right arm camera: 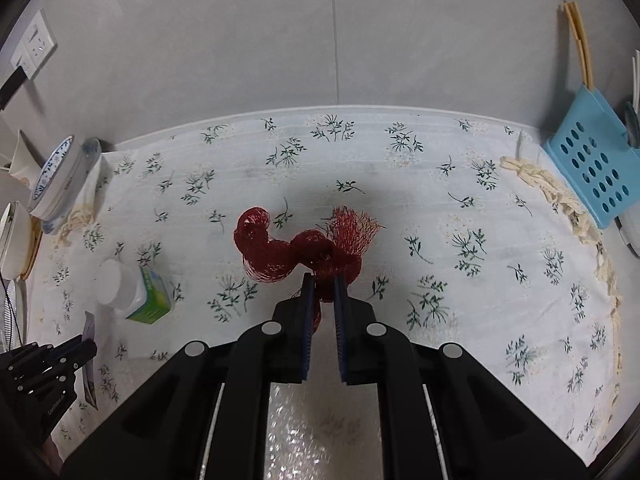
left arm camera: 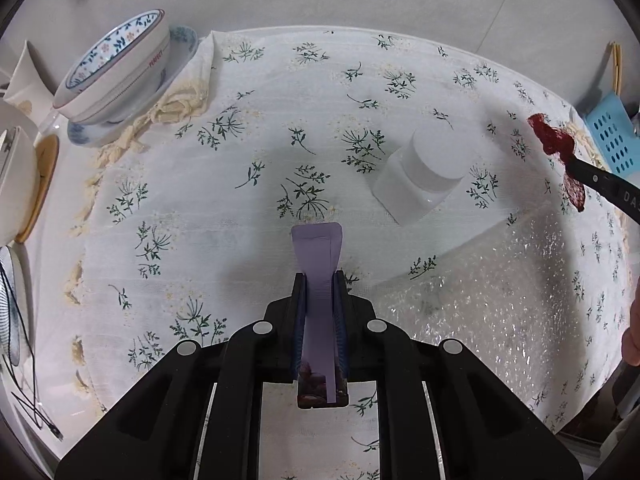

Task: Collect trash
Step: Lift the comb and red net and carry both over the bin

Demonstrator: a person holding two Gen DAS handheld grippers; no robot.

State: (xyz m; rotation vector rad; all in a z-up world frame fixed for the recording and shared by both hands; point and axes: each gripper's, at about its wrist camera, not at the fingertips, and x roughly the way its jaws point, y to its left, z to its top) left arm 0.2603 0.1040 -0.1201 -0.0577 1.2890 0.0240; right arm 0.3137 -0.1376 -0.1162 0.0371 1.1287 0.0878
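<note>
Floral cloth covers the surface; left gripper clamps a purple wrapper, right gripper pinches red netting, bottle lying between.

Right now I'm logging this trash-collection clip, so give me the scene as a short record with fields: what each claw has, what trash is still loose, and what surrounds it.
left claw: shut on purple wrapper
right claw: shut on red mesh netting
loose on tablecloth: white-capped bottle, lying on its side; bubble wrap
surface: floral tablecloth
left edge: floral bowl on a saucer
right edge: blue perforated basket
</note>
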